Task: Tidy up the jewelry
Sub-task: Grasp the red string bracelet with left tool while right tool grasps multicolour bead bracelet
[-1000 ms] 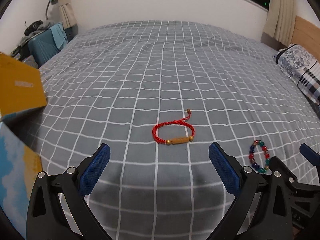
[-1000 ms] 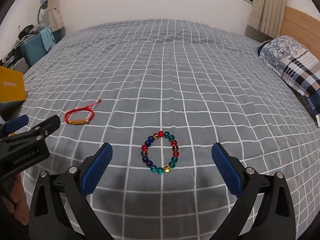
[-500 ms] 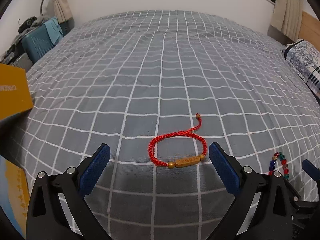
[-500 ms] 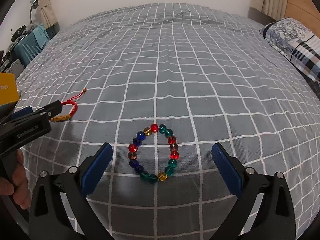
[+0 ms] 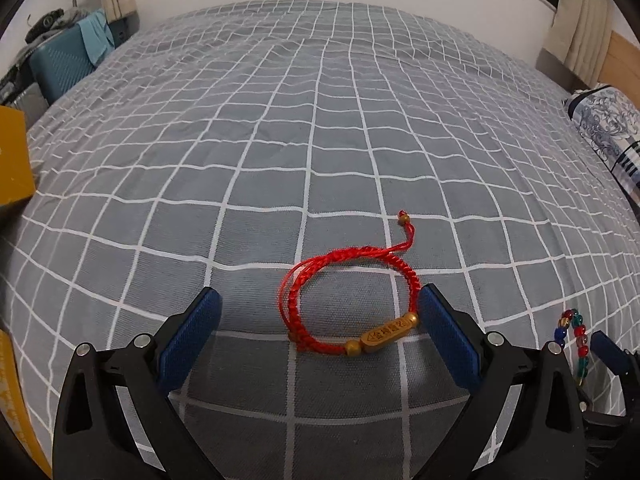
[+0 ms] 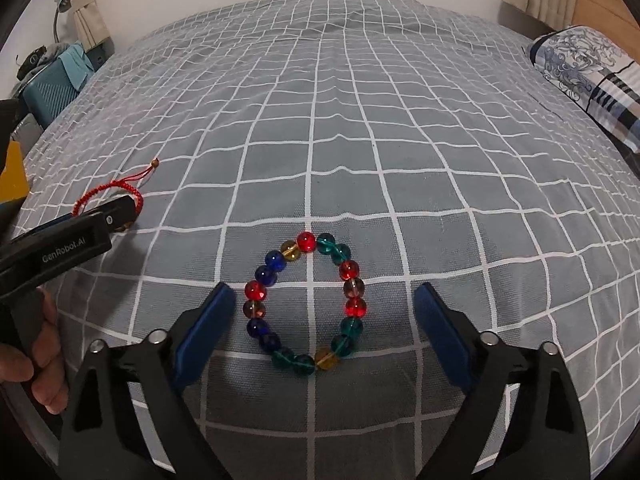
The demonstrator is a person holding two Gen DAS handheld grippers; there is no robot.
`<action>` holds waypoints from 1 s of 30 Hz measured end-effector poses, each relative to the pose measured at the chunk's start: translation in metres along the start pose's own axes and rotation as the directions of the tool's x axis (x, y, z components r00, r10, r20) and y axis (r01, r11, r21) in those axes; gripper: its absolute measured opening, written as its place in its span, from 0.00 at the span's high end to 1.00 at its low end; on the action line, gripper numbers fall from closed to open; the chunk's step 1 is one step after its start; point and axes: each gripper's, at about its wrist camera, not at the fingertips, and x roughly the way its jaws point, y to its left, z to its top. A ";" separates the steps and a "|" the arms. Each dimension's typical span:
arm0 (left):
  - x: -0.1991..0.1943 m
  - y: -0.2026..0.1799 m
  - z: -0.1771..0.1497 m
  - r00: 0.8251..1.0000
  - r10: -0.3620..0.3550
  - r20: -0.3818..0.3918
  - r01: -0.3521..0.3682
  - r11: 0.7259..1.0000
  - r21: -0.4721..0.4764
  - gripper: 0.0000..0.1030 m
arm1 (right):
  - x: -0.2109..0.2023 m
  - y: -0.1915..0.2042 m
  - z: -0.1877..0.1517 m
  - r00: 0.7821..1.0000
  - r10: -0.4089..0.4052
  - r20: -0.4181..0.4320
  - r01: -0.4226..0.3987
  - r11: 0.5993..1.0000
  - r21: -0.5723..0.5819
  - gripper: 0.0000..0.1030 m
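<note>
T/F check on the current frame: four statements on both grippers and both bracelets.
1. The left gripper is open around the red cord bracelet. True.
2. The right gripper is shut on the glass bead bracelet. False: its fingers are apart, the bracelet lying untouched.
3. Both bracelets lie on the checked bedspread. True.
4. The red cord bracelet sits inside the yellow box. False: it's on the bedspread.

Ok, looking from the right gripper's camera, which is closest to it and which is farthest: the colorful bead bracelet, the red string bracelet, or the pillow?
From the right gripper:
1. The colorful bead bracelet, lying on the bed right between its open fingers.
2. The red string bracelet, farther off to the left, by the left gripper's tip.
3. The pillow, far away at the top right edge of the bed.
</note>
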 end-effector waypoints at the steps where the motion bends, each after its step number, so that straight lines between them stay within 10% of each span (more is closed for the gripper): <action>1: 0.001 0.000 0.000 1.000 -0.002 -0.001 0.002 1.000 0.000 0.10 | 0.000 0.000 0.000 1.000 -0.001 0.000 0.001 1.000 -0.003 0.24; 12: -0.004 -0.002 -0.003 1.000 0.021 -0.015 -0.021 1.000 0.022 0.57 | -0.004 0.006 -0.001 1.000 0.001 -0.001 -0.001 0.999 -0.039 0.68; 16: -0.012 -0.001 -0.001 1.000 0.028 -0.012 -0.028 0.999 0.030 0.92 | -0.006 0.003 0.000 1.000 0.007 -0.001 -0.007 1.000 -0.020 0.84; 30: -0.043 -0.004 0.003 0.999 0.021 0.027 -0.022 0.999 0.032 0.96 | -0.020 -0.003 0.003 0.999 0.034 0.028 -0.035 0.999 0.003 0.90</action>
